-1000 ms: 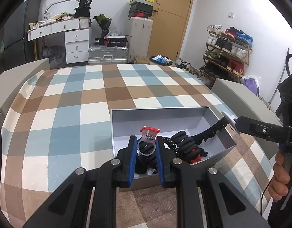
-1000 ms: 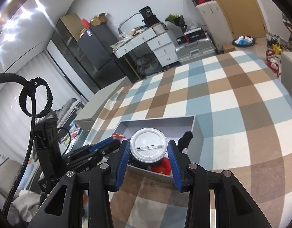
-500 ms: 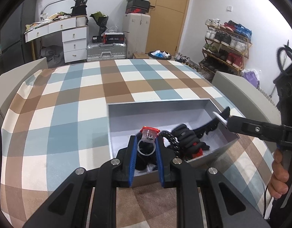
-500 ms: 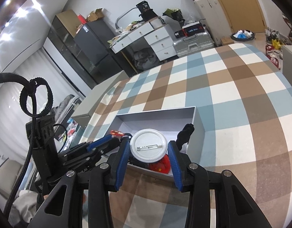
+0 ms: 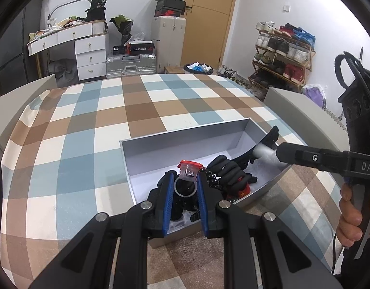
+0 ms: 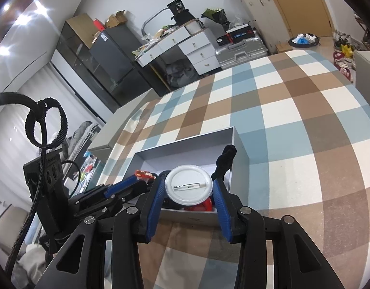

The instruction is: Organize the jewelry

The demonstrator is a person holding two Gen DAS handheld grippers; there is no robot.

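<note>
My left gripper [image 5: 185,189] is shut on a silver ring with a clear, red-capped top [image 5: 187,178], held low over the near end of an open grey box [image 5: 185,136]. In the right wrist view my right gripper [image 6: 188,189] is shut on a round white pin badge [image 6: 188,186], its back pin facing me, above the box's [image 6: 185,142] near wall. The left gripper's fingers [image 6: 127,184] show to the badge's left. In the left wrist view the badge [image 5: 262,150] appears edge-on over the box's right end.
Inside the box lie a black hair claw [image 5: 269,138], a black coiled tie [image 5: 228,172], dark beads and a red piece [image 5: 242,191]. The box rests on a checked cloth [image 5: 88,144]. A hand [image 5: 351,216] grips the right tool's handle. Furniture stands beyond the far edge.
The right gripper with the badge has edged slightly inward over the box's right end. The left gripper keeps the ring in the same spot. Both grips are unchanged.
</note>
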